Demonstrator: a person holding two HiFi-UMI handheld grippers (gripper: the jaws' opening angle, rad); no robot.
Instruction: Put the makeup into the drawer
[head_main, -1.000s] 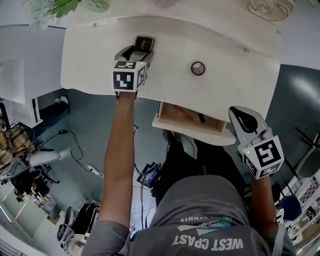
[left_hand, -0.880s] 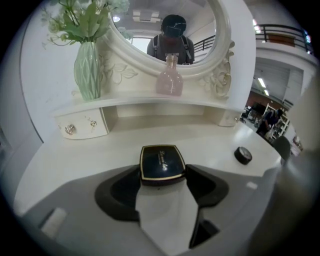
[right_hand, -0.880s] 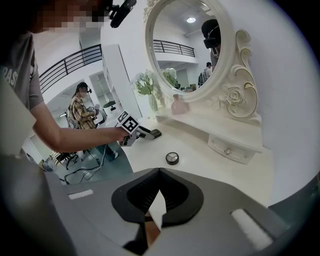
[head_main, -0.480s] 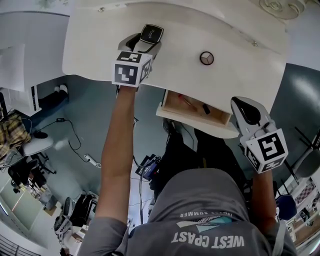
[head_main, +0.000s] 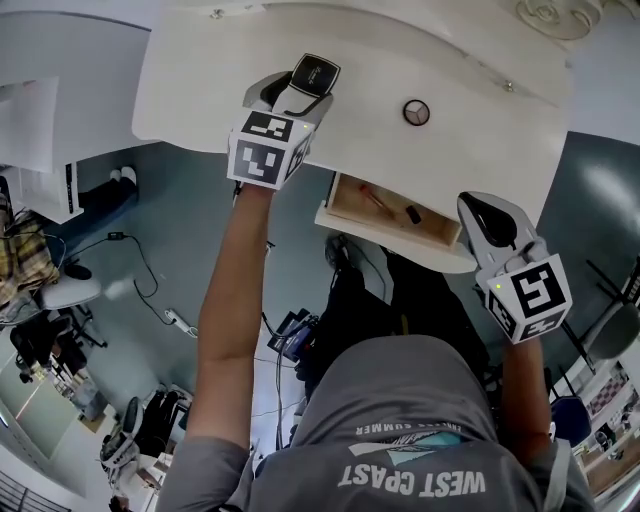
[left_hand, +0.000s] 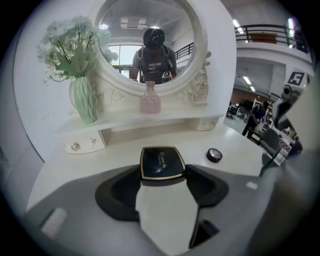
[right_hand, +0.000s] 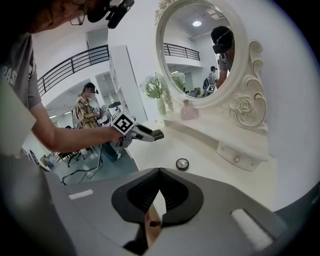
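Note:
My left gripper (head_main: 302, 88) is shut on a black rectangular compact with a gold rim (head_main: 316, 72) and holds it above the white vanity top (head_main: 200, 90). The left gripper view shows the compact (left_hand: 161, 163) clamped by its near edge between the jaws. A small round compact (head_main: 416, 112) lies on the top to the right, also seen as the round compact (left_hand: 214, 155). Below the tabletop the wooden drawer (head_main: 350, 200) stands open, with a red stick and a small dark item inside. My right gripper (head_main: 487, 225) hangs by the drawer's right end, shut and empty.
A vase of pale flowers (left_hand: 82, 100), a pink bottle (left_hand: 150, 100) and an oval mirror (left_hand: 150, 45) stand on the vanity's raised back shelf. A small shelf drawer with a knob (right_hand: 235, 157) sits at the back. Cables and chairs lie on the floor to the left.
My left gripper has risen a little with the black compact in it. The right gripper has stayed beside the open drawer.

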